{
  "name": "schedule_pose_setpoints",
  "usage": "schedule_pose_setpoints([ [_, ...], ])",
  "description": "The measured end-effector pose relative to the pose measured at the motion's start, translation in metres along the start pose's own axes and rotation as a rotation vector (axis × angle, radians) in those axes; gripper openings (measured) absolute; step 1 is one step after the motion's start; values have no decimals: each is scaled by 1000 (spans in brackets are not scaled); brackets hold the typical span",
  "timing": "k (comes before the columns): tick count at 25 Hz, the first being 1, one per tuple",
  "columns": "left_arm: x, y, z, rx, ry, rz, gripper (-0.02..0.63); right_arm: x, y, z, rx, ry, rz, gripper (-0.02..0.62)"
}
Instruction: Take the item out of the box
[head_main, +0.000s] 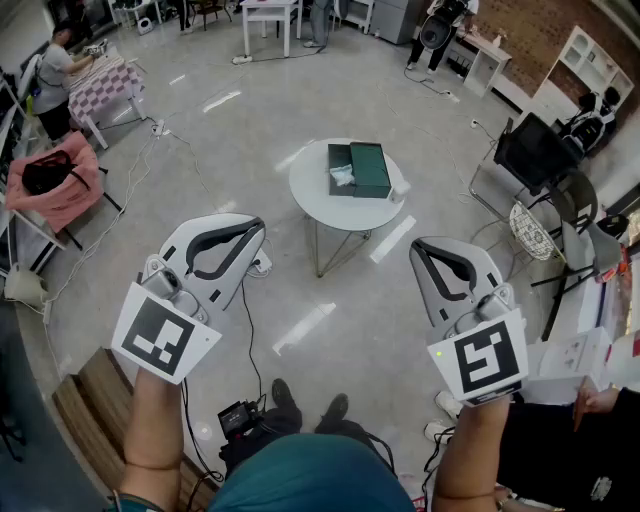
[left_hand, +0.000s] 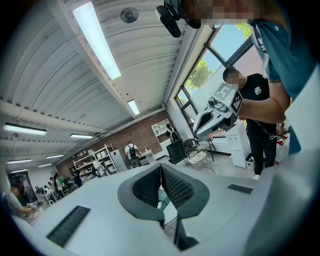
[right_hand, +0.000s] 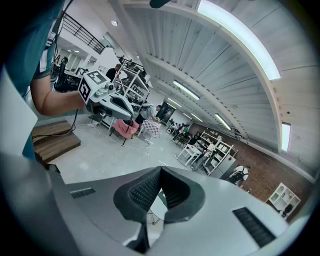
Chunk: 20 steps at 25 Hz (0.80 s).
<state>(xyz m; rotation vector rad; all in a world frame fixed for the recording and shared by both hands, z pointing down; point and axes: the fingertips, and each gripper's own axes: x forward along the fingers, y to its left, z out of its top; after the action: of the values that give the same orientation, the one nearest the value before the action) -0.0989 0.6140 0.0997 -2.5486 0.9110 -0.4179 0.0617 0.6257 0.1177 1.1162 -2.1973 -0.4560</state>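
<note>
Both tongs are pressed together with nothing between them. Left gripper (head_main: 256, 227) and right gripper (head_main: 421, 249) are held up side by side, well short of the round white table (head_main: 312, 200); I read it as a ready pose, approach not yet begun. The dark green box (head_main: 334, 158) sits near the table's middle. Its lid (head_main: 371, 168) lies touching its right side, so the pale bagged item (head_main: 342, 176) inside is exposed for a top pick.

Bare floor (head_main: 330, 320) before round table (head_main: 305, 195), box (head_main: 362, 170) open on top, chairs (head_main: 545, 160) at right

Glossy floor (head_main: 200, 160) (matt box (head_main: 368, 170)).
</note>
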Motion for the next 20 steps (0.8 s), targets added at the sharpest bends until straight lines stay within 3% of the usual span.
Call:
schedule_pose_setpoints([
  [13, 13, 9, -13, 12, 1, -17, 21, 17, -2, -7, 10, 15, -3, 38],
  [20, 13, 30, -38, 3, -4, -27, 21, 50, 5, -1, 50, 4, -10, 40],
])
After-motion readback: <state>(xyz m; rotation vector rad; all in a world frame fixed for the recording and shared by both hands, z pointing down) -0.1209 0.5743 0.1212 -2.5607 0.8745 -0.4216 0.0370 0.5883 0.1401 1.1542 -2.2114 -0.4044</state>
